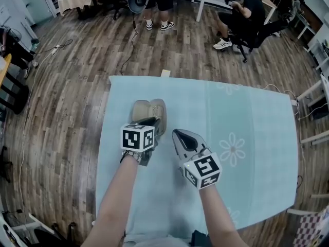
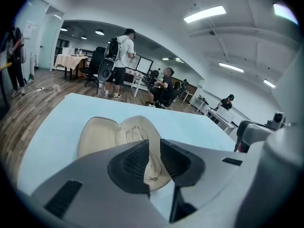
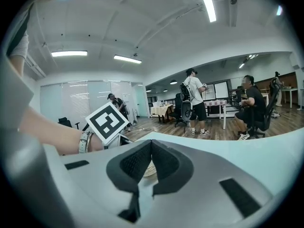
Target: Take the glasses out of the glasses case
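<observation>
A beige glasses case [image 1: 148, 109] lies open on the light blue tablecloth [image 1: 247, 112]. In the left gripper view its lid [image 2: 97, 134] lies to the left. The wire-framed glasses [image 2: 135, 133] rest in the right half. My left gripper [image 1: 150, 121] is at the case's near end. Its jaws [image 2: 154, 158] stand a narrow gap apart with the case's rim between them. My right gripper [image 1: 176, 133] hovers just right of the case, pointing at it. It [image 3: 151, 148] is shut, tips touching, with nothing held. A bit of the case [image 3: 151, 171] shows below its tips.
The table's left edge [image 1: 105, 138] is close to the case, with wood floor beyond. A seated person [image 1: 245, 14] and a standing person [image 1: 159, 1] are past the far edge. A cable [image 1: 131, 40] lies on the floor.
</observation>
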### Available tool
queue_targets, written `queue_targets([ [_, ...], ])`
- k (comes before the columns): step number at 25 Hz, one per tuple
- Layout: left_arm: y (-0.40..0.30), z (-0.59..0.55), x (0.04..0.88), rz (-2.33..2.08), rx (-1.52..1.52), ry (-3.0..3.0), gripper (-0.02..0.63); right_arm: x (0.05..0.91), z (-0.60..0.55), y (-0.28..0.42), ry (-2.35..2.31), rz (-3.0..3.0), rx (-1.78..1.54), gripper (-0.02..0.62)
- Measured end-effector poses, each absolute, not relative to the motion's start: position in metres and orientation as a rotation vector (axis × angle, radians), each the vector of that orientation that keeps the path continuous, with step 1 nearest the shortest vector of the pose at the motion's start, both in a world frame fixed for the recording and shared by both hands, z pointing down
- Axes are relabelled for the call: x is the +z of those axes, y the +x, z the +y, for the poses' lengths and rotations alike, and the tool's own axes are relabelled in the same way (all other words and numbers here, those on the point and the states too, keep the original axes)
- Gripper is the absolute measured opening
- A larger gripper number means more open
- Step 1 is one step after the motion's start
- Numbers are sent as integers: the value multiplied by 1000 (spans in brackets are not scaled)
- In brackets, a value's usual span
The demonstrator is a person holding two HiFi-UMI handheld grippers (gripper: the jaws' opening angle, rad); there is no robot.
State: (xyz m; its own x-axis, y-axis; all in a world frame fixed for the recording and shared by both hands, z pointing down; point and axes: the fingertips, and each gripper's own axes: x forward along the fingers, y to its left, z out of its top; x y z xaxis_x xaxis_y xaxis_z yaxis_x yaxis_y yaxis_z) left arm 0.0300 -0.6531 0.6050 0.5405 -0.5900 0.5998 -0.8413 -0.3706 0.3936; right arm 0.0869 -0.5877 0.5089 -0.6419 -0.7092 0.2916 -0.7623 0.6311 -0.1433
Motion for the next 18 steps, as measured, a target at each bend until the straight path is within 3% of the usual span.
queue_targets([
  [18,36,-688,653,-1143,637,1824,79,540,-596,94,1207,-2618,459,8],
])
